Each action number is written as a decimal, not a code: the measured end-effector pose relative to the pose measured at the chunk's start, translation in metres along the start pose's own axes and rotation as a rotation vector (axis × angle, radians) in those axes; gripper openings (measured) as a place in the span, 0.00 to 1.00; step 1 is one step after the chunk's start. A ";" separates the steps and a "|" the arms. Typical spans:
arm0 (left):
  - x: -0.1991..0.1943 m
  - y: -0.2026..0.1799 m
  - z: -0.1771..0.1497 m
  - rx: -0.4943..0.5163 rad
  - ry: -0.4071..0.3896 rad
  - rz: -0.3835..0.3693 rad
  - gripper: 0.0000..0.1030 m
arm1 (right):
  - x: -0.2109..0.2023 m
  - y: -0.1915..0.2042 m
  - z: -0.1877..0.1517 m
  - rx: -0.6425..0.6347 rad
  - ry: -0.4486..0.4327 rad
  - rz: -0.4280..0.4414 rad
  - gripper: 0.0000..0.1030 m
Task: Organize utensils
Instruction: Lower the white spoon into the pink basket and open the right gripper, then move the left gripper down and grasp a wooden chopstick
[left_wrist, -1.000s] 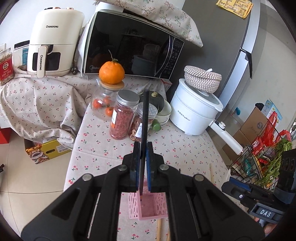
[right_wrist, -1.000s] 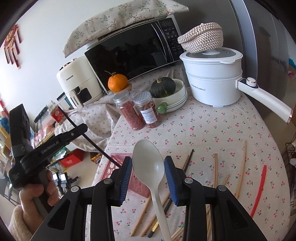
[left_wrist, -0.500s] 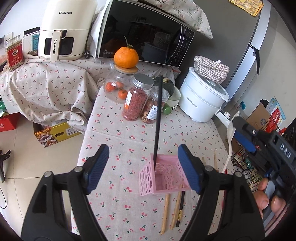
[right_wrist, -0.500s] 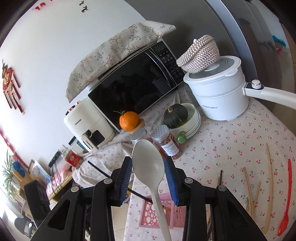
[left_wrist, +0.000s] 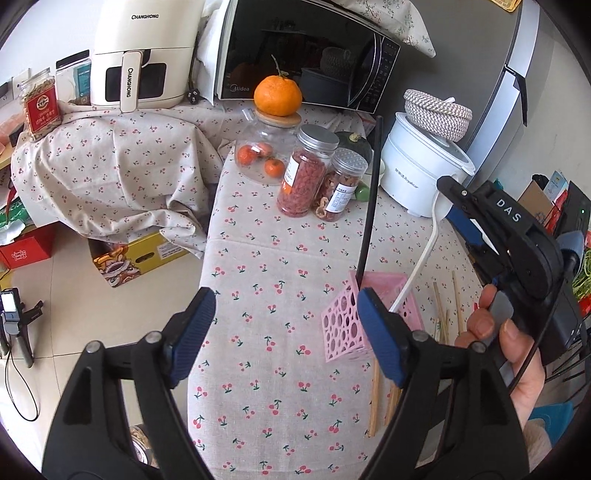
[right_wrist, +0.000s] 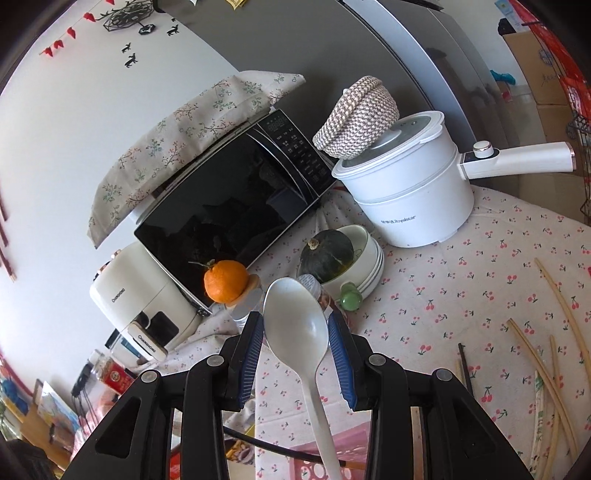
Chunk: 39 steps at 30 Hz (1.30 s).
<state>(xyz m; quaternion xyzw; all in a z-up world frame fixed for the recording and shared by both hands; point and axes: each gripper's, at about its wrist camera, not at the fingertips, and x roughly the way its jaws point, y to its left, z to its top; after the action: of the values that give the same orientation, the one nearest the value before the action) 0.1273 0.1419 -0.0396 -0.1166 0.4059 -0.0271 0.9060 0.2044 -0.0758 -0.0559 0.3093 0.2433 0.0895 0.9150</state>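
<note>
Spoon (right_wrist: 295, 325) bowl-up, handle perhaps basket-bound (right_wrist: 325, 467)

Chopstick let go, spoon brought to the basket

My left gripper (left_wrist: 284, 332), which pinched the black chopstick (left_wrist: 370, 192) a second ago, has just been opening and now stands wide with nothing between its pads; the chopstick stands on its own in the pink basket (left_wrist: 343, 328), leaning on the rim, and I have drawn back and to the left so the basket sits off to my right. My right gripper (right_wrist: 295, 343) has rolled and swung in over the basket, and the white spoon (right_wrist: 295, 317) it grips now dips its handle end into it.
</note>
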 end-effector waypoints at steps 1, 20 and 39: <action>0.000 -0.001 -0.001 0.003 0.002 -0.001 0.77 | 0.001 -0.001 -0.003 -0.002 0.006 -0.005 0.37; 0.007 -0.039 -0.021 0.066 0.108 -0.058 0.78 | -0.065 -0.032 0.048 -0.271 0.224 -0.161 0.88; 0.026 -0.034 -0.045 0.058 0.254 -0.075 0.78 | -0.012 -0.108 -0.010 -0.310 0.658 -0.192 0.91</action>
<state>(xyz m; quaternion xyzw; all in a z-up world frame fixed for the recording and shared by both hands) 0.1132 0.0961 -0.0796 -0.1013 0.5120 -0.0874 0.8485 0.1901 -0.1603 -0.1242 0.0974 0.5357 0.1335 0.8281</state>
